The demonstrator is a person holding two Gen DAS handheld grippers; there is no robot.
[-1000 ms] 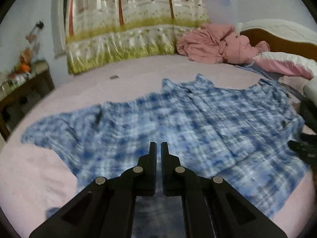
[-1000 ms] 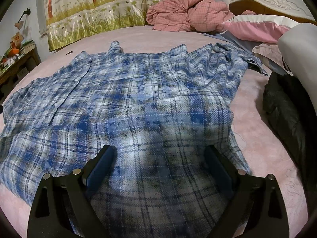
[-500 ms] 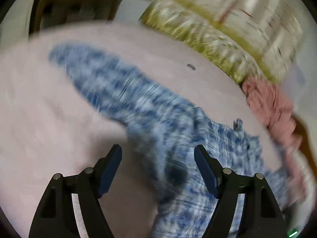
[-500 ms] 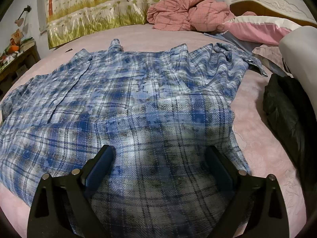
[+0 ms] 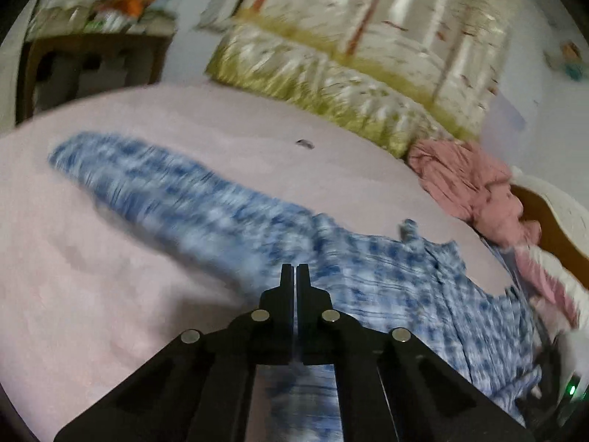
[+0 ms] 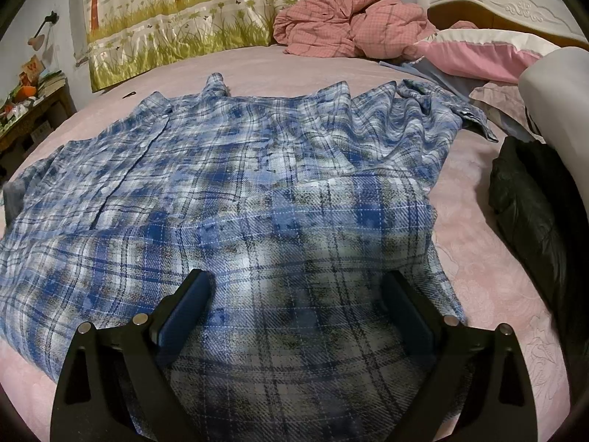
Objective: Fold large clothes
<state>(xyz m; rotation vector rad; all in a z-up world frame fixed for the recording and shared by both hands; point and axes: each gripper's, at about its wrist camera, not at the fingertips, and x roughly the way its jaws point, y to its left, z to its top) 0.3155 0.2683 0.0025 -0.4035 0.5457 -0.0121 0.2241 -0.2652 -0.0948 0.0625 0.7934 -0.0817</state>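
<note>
A large blue plaid shirt (image 6: 235, 169) lies spread flat on the pink bed (image 6: 489, 287). In the left wrist view the shirt (image 5: 386, 287) is blurred, with one long sleeve (image 5: 154, 184) stretched out to the left. My left gripper (image 5: 295, 270) is shut, its tips over the shirt near the base of that sleeve; I cannot tell whether cloth is pinched between them. My right gripper (image 6: 294, 294) is open and empty, low over the shirt's near hem, with a finger on each side.
A crumpled pink quilt (image 6: 349, 18) and a pink pillow (image 6: 478, 55) lie at the head of the bed by the headboard (image 6: 508, 3). A black garment (image 6: 533, 202) lies at the right edge. A curtain (image 6: 184, 18) hangs behind. A cluttered wooden table (image 6: 29, 110) stands left.
My left gripper swung left toward the sleeve, opened half a second ago, and has now shut over the shirt. My right gripper has stayed open in the same place.
</note>
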